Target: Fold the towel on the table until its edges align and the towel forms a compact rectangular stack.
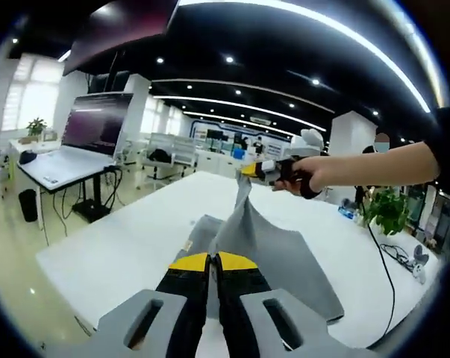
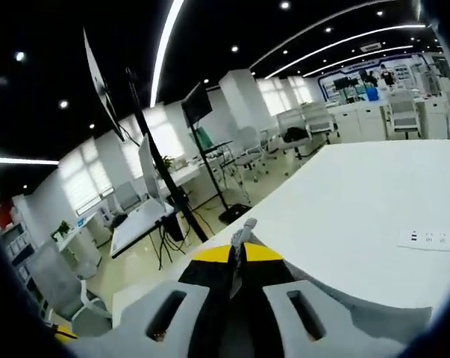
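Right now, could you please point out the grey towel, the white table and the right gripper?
grey cloth towel (image 1: 284,261): left gripper view, flat spread part.
white rectangular table (image 1: 120,246): left gripper view, bare top.
right gripper (image 1: 248,170): left gripper view, between its yellow-tipped fingers.

Bright ceiling light strips (image 1: 307,15), glaring windows (image 2: 83,186), heavy fisheye bending, soft blurred edges.
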### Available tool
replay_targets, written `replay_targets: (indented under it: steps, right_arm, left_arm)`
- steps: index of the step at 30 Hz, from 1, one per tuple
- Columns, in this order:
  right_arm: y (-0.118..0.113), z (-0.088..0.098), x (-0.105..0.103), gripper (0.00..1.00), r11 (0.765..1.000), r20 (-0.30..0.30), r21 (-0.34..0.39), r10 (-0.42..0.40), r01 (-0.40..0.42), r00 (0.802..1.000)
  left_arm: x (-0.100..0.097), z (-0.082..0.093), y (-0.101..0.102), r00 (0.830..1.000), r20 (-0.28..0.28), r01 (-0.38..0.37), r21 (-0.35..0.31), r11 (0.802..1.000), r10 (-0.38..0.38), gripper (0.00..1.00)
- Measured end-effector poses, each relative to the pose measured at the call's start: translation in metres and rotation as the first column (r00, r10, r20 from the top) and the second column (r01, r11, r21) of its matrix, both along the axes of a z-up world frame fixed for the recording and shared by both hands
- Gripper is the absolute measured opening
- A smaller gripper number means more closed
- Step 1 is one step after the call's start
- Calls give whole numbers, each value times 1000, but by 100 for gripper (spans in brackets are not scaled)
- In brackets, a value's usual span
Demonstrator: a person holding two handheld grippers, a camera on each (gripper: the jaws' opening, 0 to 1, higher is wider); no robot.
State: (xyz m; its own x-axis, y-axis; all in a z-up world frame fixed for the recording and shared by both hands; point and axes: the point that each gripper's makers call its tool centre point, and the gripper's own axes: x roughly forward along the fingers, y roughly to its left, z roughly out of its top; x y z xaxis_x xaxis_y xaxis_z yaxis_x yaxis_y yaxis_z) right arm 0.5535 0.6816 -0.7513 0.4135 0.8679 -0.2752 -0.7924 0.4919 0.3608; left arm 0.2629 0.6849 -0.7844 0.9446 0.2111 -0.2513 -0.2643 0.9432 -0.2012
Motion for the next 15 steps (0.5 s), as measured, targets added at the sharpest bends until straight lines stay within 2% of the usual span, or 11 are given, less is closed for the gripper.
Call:
replay_targets:
  steps: [4, 8, 15]
  right_arm:
    - [19, -28, 8, 1, 999, 4, -42, 4, -4, 1000]
    - [31, -48, 10, 1, 997, 10, -81, 19, -19, 1000]
    - [49, -73, 10, 1, 993, 9, -107, 47, -46, 999]
  left_arm:
    - [3, -20, 14, 999, -36, -36, -11, 999, 35, 3]
    - [6, -41, 29, 996, -67, -70, -39, 997, 67, 3]
    - [7, -73, 47, 984, -145, -114, -53, 992, 105, 3]
